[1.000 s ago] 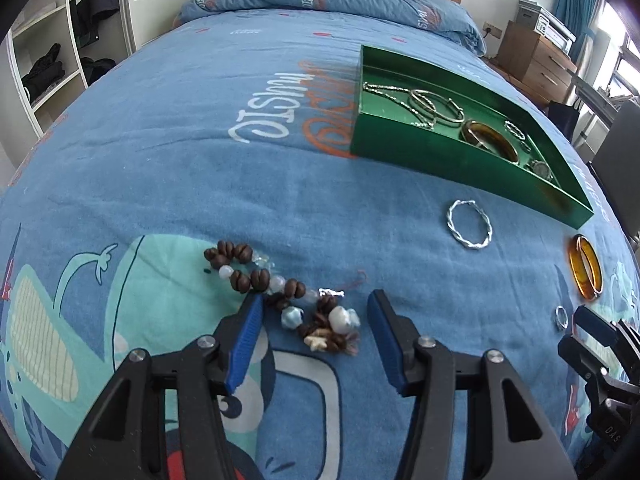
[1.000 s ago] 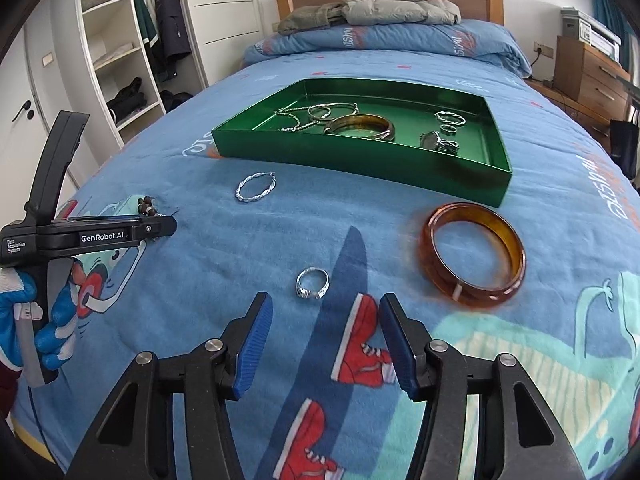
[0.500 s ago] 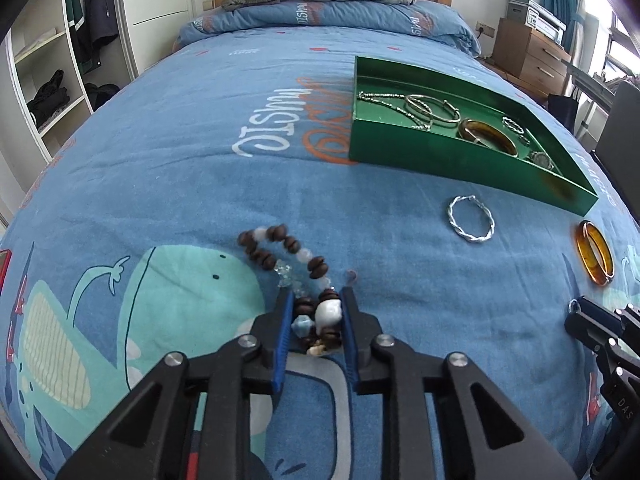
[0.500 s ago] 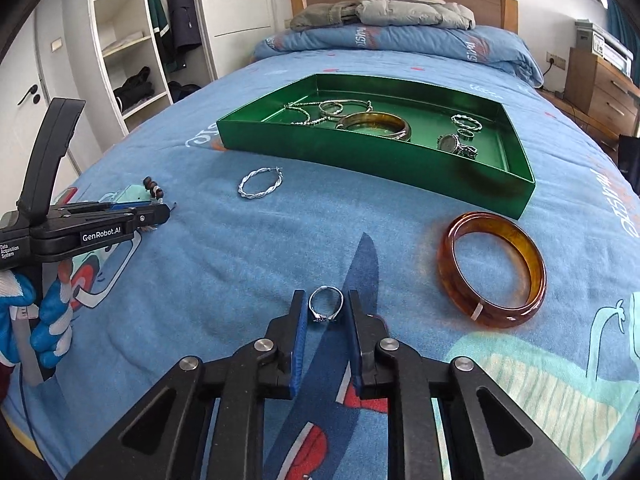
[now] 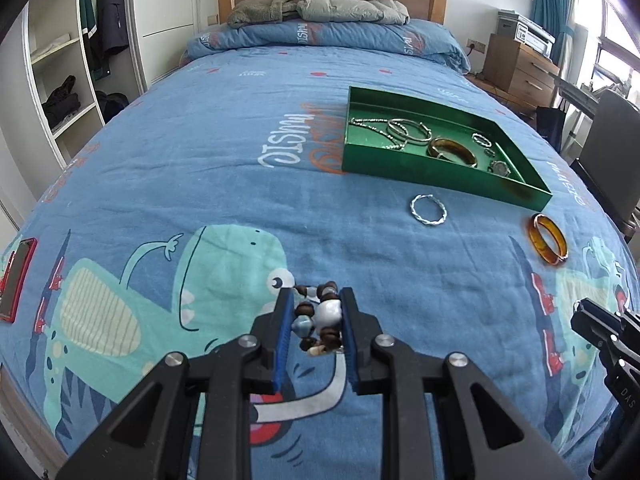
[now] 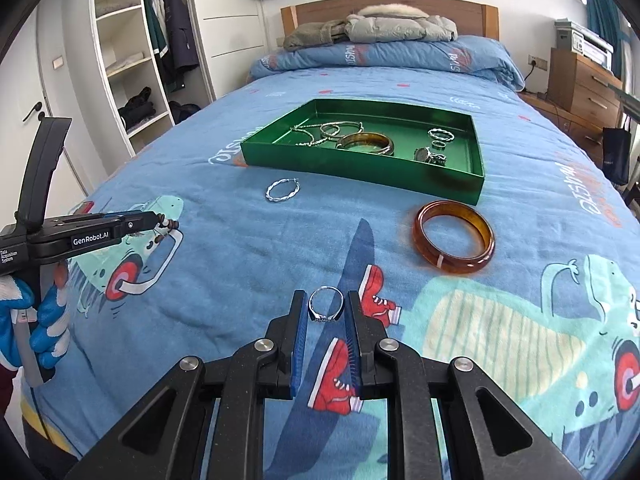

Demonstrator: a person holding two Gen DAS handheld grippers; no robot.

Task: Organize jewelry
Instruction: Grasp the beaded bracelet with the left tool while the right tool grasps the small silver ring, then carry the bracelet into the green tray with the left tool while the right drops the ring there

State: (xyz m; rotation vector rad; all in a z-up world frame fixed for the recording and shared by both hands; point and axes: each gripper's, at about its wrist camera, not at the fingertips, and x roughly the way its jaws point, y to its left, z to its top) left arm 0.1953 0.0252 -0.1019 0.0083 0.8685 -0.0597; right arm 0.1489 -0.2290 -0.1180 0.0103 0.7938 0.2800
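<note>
Ahead of both your grippers and off to the right of the left one, the green tray (image 5: 436, 174) waits on the bed. Your left gripper (image 5: 316, 322) pinches the beaded bracelet (image 5: 320, 320); your right gripper (image 6: 326, 312) pinches the silver ring (image 6: 326, 306). From the right gripper the tray lies almost straight ahead, its long side across your path, so that hand looks nearer.

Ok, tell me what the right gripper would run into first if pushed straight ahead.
Probably the green tray's near wall: the right gripper, shut on the ring, points there, passing between the twisted hoop and amber bangle. Depth unclear.
</note>
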